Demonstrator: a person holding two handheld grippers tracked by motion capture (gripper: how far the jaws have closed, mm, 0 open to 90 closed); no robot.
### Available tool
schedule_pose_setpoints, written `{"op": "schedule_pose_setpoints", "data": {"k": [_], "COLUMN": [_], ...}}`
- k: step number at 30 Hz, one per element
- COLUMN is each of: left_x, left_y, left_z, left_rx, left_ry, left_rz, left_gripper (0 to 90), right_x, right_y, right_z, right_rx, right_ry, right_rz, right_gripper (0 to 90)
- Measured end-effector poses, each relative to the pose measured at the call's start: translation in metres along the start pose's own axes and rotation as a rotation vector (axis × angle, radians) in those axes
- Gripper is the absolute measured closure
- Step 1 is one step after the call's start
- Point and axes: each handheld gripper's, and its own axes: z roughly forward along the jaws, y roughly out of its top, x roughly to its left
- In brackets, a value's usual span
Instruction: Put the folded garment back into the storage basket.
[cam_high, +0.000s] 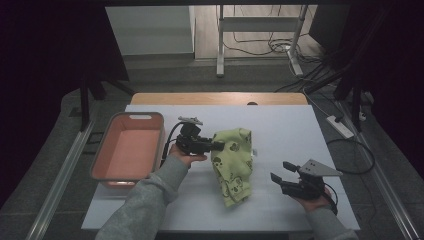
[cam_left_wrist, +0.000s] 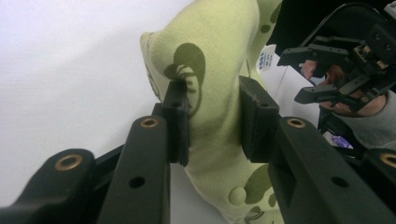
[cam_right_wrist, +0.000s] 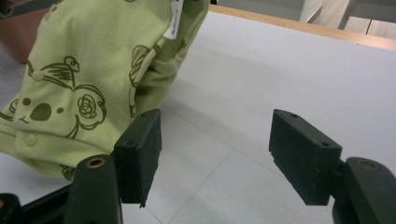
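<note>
A light green baby garment (cam_high: 232, 160) with dark koala prints lies crumpled in the middle of the white table cover. My left gripper (cam_high: 218, 145) comes in from the left and is shut on a raised fold at the garment's upper left edge. In the left gripper view the two pads pinch that fold of garment (cam_left_wrist: 210, 70) at my left gripper (cam_left_wrist: 212, 98). My right gripper (cam_high: 280, 170) hovers to the garment's right, open, with nothing between its jaws. In the right gripper view my right gripper (cam_right_wrist: 217, 140) frames bare table, with the garment (cam_right_wrist: 84, 60) to its left.
A pink plastic bin (cam_high: 130, 116) stands at the left of the table, close to the left hand. The white cover (cam_high: 280, 130) lies over a wooden tabletop (cam_high: 220, 98). Cables and a metal stand are on the floor beyond the table.
</note>
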Motion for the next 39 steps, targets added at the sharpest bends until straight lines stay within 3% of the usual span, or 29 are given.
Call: {"op": "schedule_pose_setpoints", "data": {"k": [26,39], "left_x": [-0.006,-0.006], "left_y": [0.013,0.016], "left_z": [-0.03,-0.042], "left_rx": [-0.061,-0.083], "left_ry": [-0.02,-0.009], "left_rz": [0.03,0.033], "left_gripper": [67.9,68.0], "right_x": [0.0,-0.001], "right_y": [0.001,0.001], "right_z": [0.0,0.0], "right_rx": [-0.006,-0.006], "right_ry": [-0.006,-0.009], "right_rz": [0.002,0.005], "right_gripper": [34.9,34.8]}}
